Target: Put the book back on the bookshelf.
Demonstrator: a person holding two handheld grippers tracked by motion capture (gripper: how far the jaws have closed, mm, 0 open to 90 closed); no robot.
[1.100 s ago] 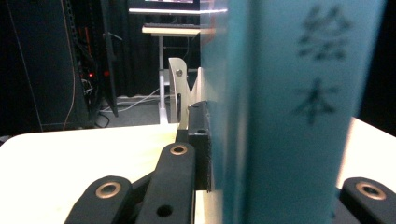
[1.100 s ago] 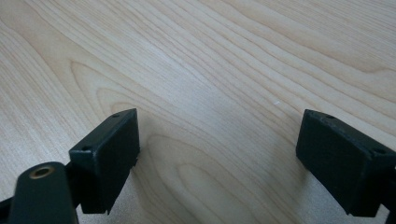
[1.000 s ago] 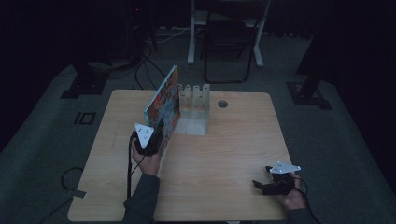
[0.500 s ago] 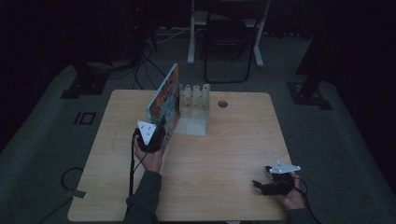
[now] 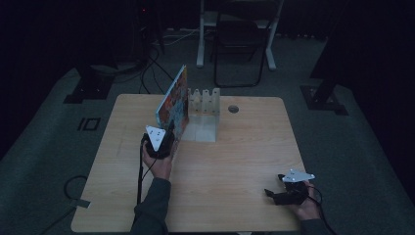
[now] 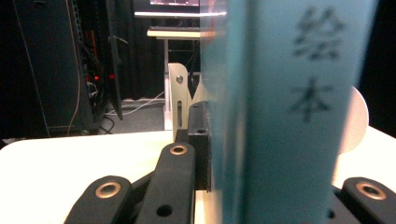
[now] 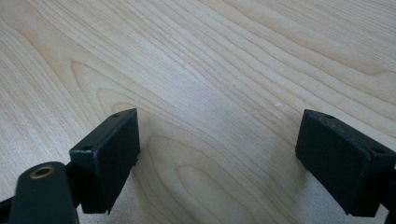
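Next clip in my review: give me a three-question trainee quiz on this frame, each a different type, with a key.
1. True or false: the left gripper is shut on the picture book.
2. Multiple choice: the right gripper has its jaws a) clamped on the book, b) open over bare wooden table, c) closed on the white rack.
3. Fill in: the book stands on edge, tilted, at the left of the white ____.

Key: 1 true; 2 b; 3 rack.
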